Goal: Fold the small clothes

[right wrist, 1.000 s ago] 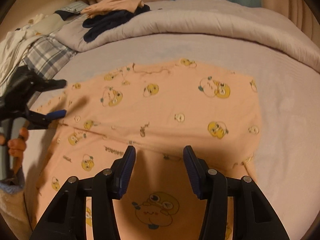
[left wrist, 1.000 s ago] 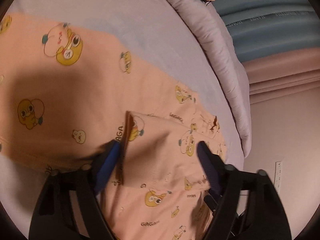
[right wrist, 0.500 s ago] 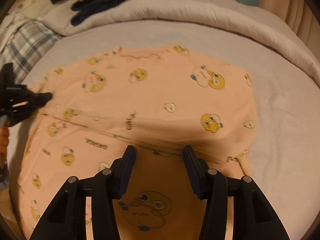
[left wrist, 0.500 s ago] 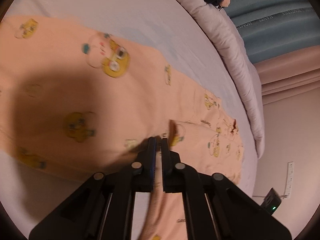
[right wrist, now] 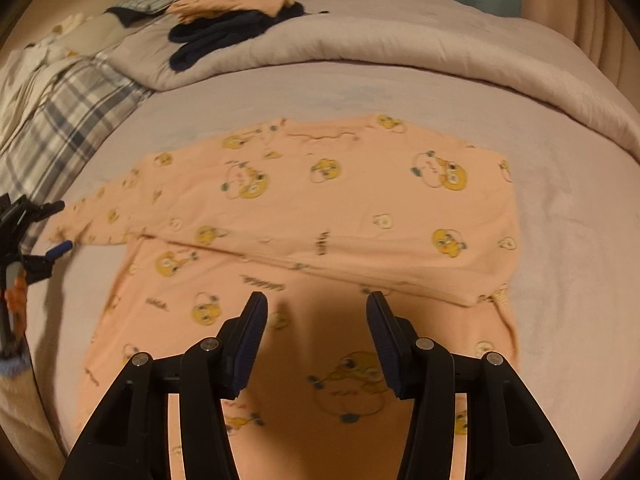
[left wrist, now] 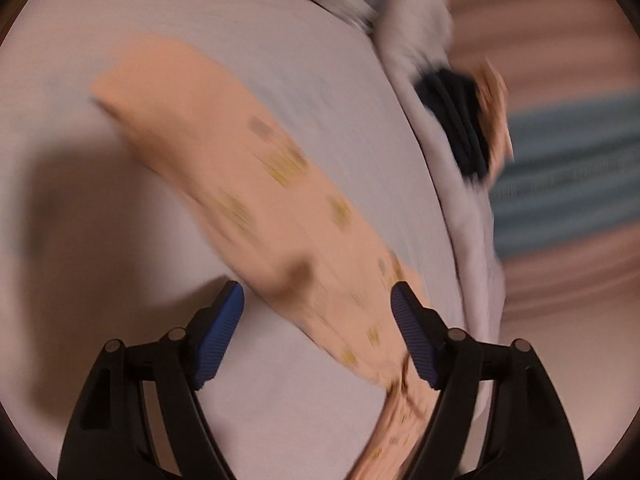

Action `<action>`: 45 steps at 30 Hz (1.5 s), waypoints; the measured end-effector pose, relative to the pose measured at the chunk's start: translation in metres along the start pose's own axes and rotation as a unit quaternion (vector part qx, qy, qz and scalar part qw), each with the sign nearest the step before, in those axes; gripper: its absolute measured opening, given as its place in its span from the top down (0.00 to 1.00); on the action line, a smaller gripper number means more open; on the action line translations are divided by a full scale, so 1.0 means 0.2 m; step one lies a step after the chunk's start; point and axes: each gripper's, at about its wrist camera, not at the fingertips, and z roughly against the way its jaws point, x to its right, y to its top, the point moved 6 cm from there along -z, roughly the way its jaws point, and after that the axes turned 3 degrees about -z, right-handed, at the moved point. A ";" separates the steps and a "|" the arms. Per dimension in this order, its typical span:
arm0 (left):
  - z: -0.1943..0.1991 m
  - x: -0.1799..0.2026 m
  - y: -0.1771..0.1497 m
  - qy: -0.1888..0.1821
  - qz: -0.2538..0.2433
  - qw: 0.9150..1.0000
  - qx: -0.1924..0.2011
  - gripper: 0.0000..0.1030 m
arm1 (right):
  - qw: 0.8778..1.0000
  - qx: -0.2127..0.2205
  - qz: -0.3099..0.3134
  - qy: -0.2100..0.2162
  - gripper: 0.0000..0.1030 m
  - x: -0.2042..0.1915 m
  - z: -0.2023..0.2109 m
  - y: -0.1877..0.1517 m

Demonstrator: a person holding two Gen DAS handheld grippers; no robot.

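My left gripper (left wrist: pixel 318 330) opening, sleeve (left wrist: pixel 248 184) released; right gripper (right wrist: pixel 316 334) spread, empty over shirt (right wrist: pixel 320 216). Risk: sleeve springs back, fold crooked.

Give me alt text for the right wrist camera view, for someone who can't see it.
A peach child's top printed with yellow cartoon chicks lies spread on a lilac bed sheet, with the right gripper open above its lower part. At the left edge the left gripper is opening beside the sleeve tip. Behind, folded dark and peach clothes sit on a rolled duvet.
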 end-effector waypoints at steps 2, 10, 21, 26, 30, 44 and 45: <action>0.02 -0.09 0.07 -0.009 0.039 0.999 0.013 0.27 | 1.000 0.002 0.018 0.001 0.50 -0.04 -0.01 0.00; 0.08 -0.20 0.28 -0.025 0.118 0.988 0.098 0.30 | 0.999 0.001 0.037 0.017 0.50 -0.14 -0.04 0.00; 0.09 -0.16 0.31 0.057 0.081 0.988 0.118 0.96 | 1.000 0.017 -0.007 0.019 0.50 -0.02 -0.01 0.00; 0.15 0.26 0.26 0.043 -0.044 0.990 0.130 0.96 | 0.997 0.027 -0.063 0.033 0.50 0.11 0.01 0.01; 0.07 0.66 0.10 0.013 -0.148 0.984 0.100 0.96 | 0.991 0.042 -0.108 0.060 0.50 0.22 0.03 0.05; -0.61 1.66 -1.11 -0.046 -0.401 0.911 -0.083 0.95 | 0.943 0.066 -0.275 0.175 0.50 0.52 -0.04 0.19; -0.67 1.71 -1.25 -0.046 -0.421 0.901 -0.097 0.95 | 0.937 0.070 -0.291 0.181 0.50 0.57 -0.03 0.19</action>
